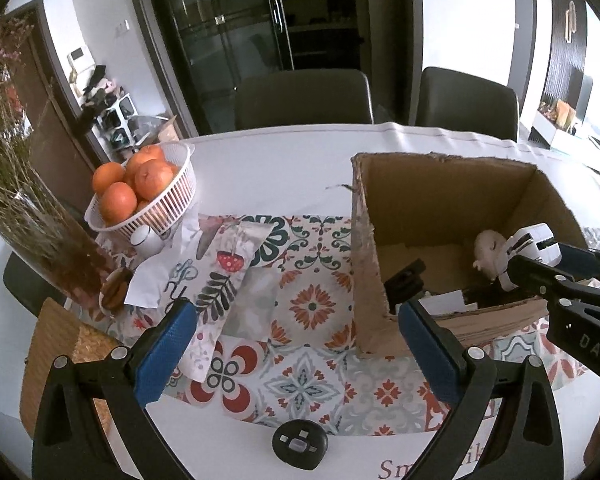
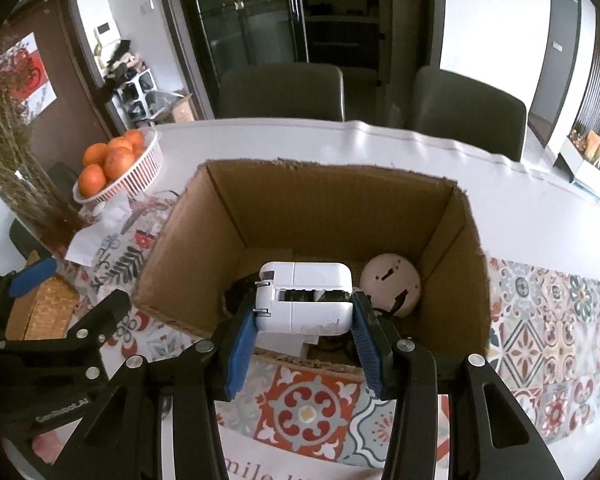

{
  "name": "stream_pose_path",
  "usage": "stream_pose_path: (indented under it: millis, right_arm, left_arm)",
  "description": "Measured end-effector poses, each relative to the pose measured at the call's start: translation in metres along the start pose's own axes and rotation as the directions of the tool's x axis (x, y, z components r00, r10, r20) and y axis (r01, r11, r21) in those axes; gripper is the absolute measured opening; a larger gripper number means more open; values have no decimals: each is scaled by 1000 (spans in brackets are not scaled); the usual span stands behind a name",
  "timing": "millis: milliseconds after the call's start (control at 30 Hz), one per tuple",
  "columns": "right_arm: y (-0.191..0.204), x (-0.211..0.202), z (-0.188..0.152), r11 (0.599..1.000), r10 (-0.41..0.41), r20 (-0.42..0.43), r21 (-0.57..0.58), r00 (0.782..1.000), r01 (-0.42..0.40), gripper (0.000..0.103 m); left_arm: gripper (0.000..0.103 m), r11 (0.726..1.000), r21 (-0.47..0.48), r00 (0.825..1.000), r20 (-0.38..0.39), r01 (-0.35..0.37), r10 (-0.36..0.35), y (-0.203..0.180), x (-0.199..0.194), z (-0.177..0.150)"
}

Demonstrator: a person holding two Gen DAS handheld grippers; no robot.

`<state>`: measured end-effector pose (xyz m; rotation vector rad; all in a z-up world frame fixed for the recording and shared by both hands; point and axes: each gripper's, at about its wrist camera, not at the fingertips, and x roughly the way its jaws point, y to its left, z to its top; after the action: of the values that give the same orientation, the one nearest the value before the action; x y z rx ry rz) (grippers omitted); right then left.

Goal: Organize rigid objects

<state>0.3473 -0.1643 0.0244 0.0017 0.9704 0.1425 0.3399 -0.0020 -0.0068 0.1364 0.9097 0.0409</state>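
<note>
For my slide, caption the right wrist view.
Right gripper holds a white device over the open cardboard box.

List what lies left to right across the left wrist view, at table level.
Vase of dried flowers → basket of oranges → patterned paper bag → cardboard box → white device held in the right gripper.

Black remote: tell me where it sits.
The black remote lies at the bottom centre of the left wrist view, on the table's near edge, just below the patterned runner.
</note>
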Motion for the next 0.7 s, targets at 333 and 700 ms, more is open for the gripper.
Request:
stream_pose_path:
  millis: [333,700]
  right_arm:
    - [-6,20,-3,1000,9,-62,25,998,-7,47]
    - [-5,3,-8,999,-32,-24,22,999,33,48]
  left_arm:
    - [103,1000,-3,1000,-9,0,0,0,7,-1]
    - [103,1000,2,1000,17,1,-1,-1,-5,-5]
